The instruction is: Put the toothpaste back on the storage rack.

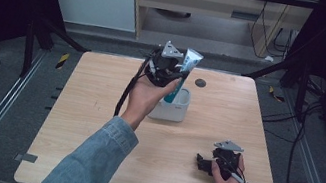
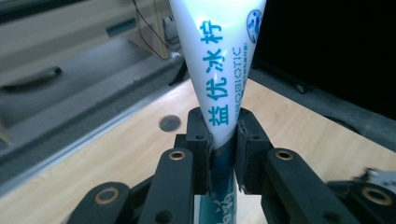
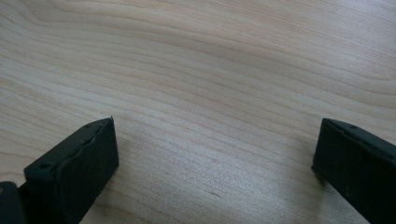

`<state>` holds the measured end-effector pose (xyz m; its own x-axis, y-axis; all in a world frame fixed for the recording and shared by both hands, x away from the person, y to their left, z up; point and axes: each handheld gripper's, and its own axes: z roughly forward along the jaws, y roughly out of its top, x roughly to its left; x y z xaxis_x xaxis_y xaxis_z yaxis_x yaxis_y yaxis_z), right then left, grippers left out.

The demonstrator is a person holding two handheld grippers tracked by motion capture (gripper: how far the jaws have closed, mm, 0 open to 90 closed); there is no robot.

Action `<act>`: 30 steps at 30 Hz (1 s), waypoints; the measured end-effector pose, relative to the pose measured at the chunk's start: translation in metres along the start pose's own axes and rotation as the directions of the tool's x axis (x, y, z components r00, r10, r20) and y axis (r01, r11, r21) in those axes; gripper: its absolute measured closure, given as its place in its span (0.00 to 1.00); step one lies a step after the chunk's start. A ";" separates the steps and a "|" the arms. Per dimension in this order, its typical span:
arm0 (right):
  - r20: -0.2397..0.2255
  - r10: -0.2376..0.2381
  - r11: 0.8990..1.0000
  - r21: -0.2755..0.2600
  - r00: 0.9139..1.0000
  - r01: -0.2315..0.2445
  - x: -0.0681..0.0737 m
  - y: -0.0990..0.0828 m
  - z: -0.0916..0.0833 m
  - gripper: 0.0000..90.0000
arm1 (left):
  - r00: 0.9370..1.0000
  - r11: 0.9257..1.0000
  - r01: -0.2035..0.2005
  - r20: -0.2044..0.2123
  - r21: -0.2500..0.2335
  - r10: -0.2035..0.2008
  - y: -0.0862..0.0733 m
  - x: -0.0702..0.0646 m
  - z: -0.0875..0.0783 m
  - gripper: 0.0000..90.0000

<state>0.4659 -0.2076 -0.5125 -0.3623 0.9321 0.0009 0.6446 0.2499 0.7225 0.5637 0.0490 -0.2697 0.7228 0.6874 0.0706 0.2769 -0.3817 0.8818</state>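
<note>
Two jaws of our left gripper (image 2: 223, 140) clamp the toothpaste tube (image 2: 219, 60) above the white cup (image 1: 171, 109), so we lower it straight toward six o'clock while our right gripper (image 3: 212, 163) idles wide apart.

Toothpaste tube (image 2: 219, 70): top cut off by upper picture edge in left gripper view; lower part hidden behind black jaws, bottom print blurred. In high view, tube foot hidden inside white cup (image 1: 171, 109), cup's left side behind left hand (image 1: 146, 95). Right gripper (image 1: 200, 162): jaw tips too small to make out in high view. Table (image 1: 96, 110) near edge partly under denim sleeve (image 1: 87, 164).
</note>
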 end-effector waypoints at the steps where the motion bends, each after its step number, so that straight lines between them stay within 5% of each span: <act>1: 0.000 0.000 1.000 0.000 1.000 0.000 0.000 0.000 0.000 0.00 | 1.000 1.000 0.009 0.000 -0.012 -0.009 0.002 0.001 0.001 0.86; 4: 0.000 0.000 1.000 -0.002 1.000 0.000 0.000 0.000 0.000 0.00 | 1.000 0.999 -0.011 -0.018 -0.031 0.010 0.007 0.004 0.002 0.86; 12: 0.003 -0.007 1.000 -0.002 1.000 0.007 0.000 0.000 0.000 0.00 | 0.999 0.998 0.033 -0.008 -0.057 -0.033 0.007 0.017 0.011 0.86; 15: 0.001 -0.004 1.000 -0.001 1.000 0.004 0.000 0.000 0.000 0.00 | 1.000 0.998 -0.002 -0.023 -0.065 0.000 0.003 0.016 0.013 0.86; 23: 0.001 -0.002 1.000 0.000 1.000 0.002 0.000 0.000 0.000 0.00 | 0.999 0.997 -0.006 -0.032 -0.073 0.004 -0.004 0.018 0.026 0.86; 30: 0.000 -0.001 1.000 -0.001 1.000 0.001 0.000 0.000 0.000 0.00 | 0.999 0.995 0.026 -0.015 -0.094 -0.028 -0.006 0.022 0.033 0.86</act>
<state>0.4660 -0.2076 -0.5127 -0.3629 0.9318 -0.0002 0.6437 0.2508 0.7230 0.5988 0.0457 -0.2893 0.7053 0.7070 0.0530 0.2348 -0.3036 0.9234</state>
